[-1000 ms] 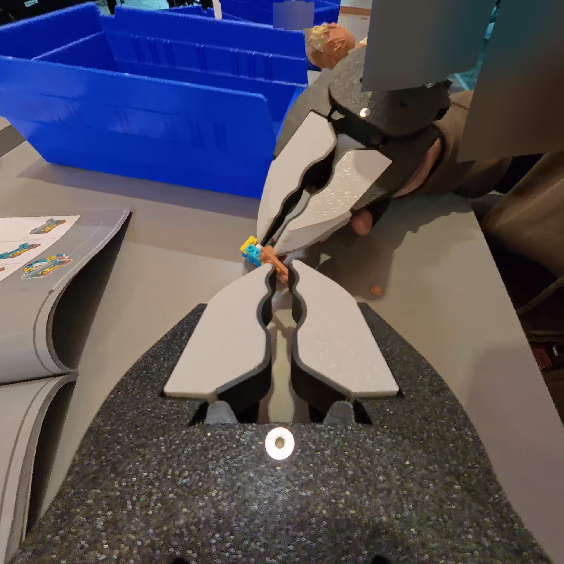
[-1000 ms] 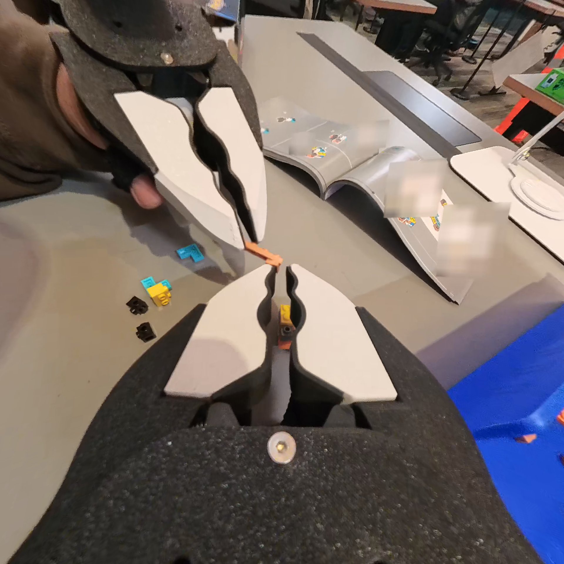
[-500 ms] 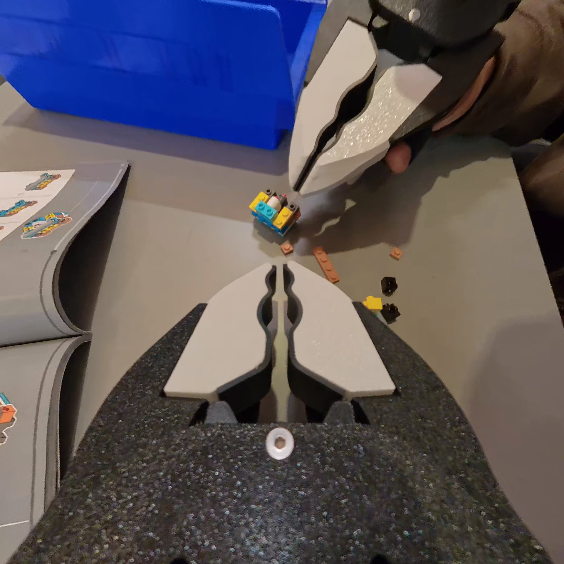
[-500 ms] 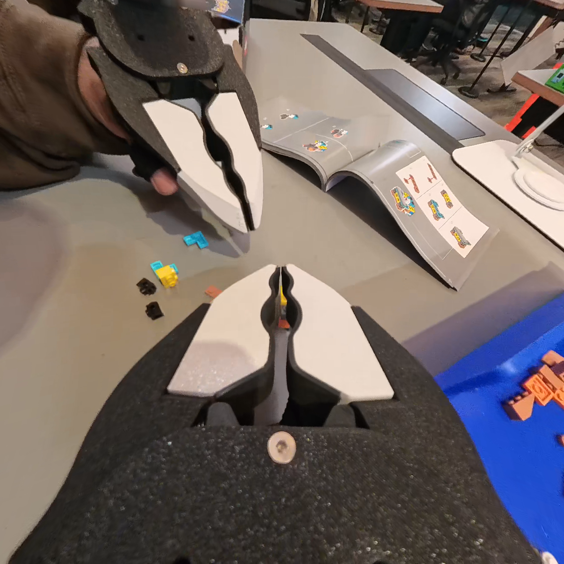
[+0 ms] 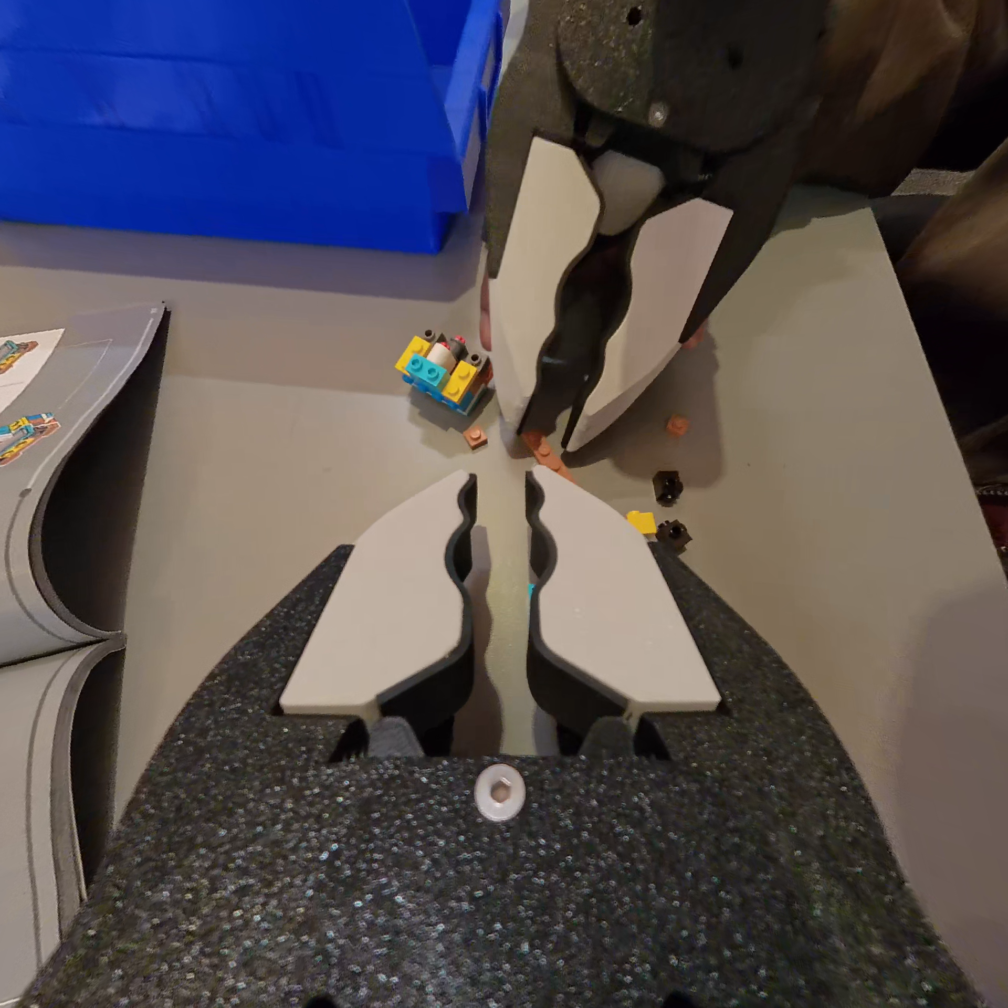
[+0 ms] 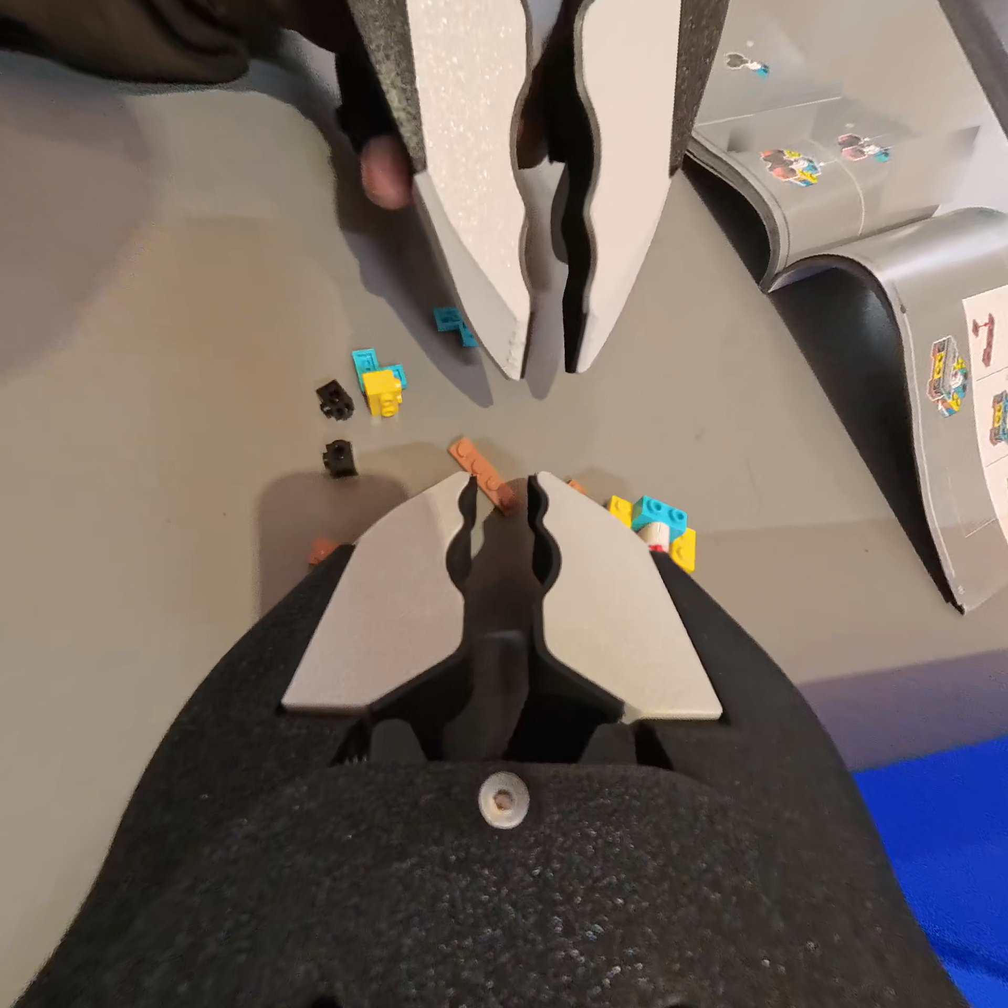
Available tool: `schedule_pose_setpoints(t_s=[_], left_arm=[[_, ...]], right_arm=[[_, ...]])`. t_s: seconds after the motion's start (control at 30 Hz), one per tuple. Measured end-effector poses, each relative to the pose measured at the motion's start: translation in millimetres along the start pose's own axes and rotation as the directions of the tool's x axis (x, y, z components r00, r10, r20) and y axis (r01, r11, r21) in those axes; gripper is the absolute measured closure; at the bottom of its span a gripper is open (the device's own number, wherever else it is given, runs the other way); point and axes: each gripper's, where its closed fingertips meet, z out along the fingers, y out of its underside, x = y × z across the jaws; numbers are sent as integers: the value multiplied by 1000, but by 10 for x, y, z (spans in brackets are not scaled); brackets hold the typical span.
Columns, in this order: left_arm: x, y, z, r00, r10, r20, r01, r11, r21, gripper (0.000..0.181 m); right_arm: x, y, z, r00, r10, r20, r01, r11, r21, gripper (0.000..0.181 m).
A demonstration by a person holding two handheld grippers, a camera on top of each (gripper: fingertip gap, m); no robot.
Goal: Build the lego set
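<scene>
Near edge first: my left claw (image 5: 501, 477) is apart and empty, tips just above the tabletop (image 5: 273, 491). A teal piece (image 5: 531, 590) peeks out under its right finger.

Just past the tips at 12 o'clock lies the long brown plate (image 5: 548, 455), flat on the tabletop. My right claw (image 5: 545, 433) comes down over its far end, fingers spread, nothing clamped; from the right wrist view the plate (image 6: 483, 475) sits at the tip of that claw's left finger, not between the two.

At 11 o'clock: small brown stud plate (image 5: 475, 438), then the partial lego build (image 5: 444, 373), yellow and teal bricks round a white cylinder. At 1–2 o'clock: loose black bricks (image 5: 667, 485), a yellow brick (image 5: 642, 521), another brown stud piece (image 5: 677, 426).

Handling call: the plate is thin, stiff, light and slick and lies flush, so I'd pinch across its narrow width near the middle, or tip one end up first. It'll skate if nudged.

Far: open instruction booklet (image 5: 82, 463) at 9 o'clock, blue bin (image 5: 245, 136) at 11.
</scene>
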Motion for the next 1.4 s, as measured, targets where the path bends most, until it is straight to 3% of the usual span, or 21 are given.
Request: schedule_pose_setpoints(t_s=[0.23,0.47,0.93,1.17,1.4], left_arm=[[49,28,0,999,7,-34,-8,1000,-11,164],[-3,65,24,1000,9,-22,-10,999,-33,163],[-95,84,337,998,65,11,-60,969,-238,162],[-99,54,392,997,71,13,-66,969,-236,163],[18,70,398,995,76,-61,-88,969,-232,168]], right_arm=[[-19,36,46,998,21,62,-17,998,-54,163],[-60,65,11,999,25,37,-22,997,-72,174],[26,208,-244,991,122,-61,-124,992,-20,177],[17,213,-234,991,128,-42,-128,992,-17,177],[-1,166,-231,990,137,-25,-137,991,-1,177]])
